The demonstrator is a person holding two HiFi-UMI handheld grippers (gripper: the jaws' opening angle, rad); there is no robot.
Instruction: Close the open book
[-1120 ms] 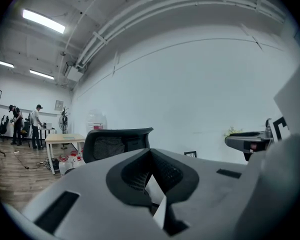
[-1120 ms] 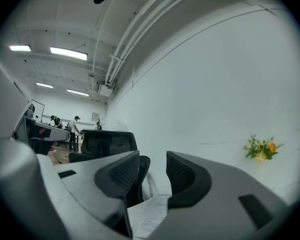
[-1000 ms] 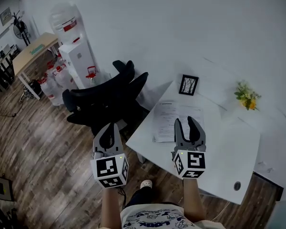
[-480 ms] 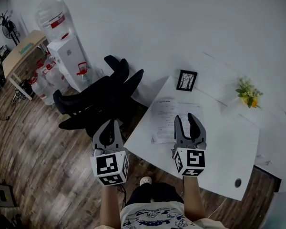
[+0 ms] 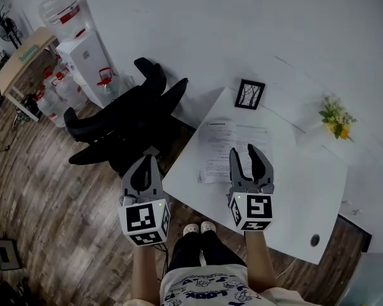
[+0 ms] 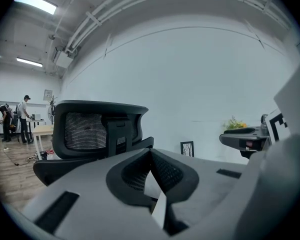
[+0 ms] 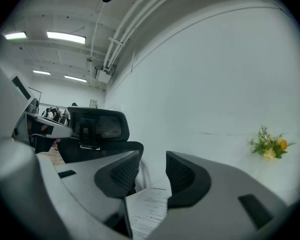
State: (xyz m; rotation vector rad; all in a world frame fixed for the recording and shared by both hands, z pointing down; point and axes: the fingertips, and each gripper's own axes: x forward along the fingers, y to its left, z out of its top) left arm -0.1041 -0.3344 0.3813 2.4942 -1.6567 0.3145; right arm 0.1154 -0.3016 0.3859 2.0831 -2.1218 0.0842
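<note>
The open white-paged book lay flat by the left edge of the white tabletop. Our right hand-held gripper hovered over its near side, released and empty; our left hand-held gripper, clenched, hung beyond that edge.

Dim, grey-toned head view under flat light, ceiling strip lights glaring in both gripper views, fisheye bending, black corners, foreground soft
</note>
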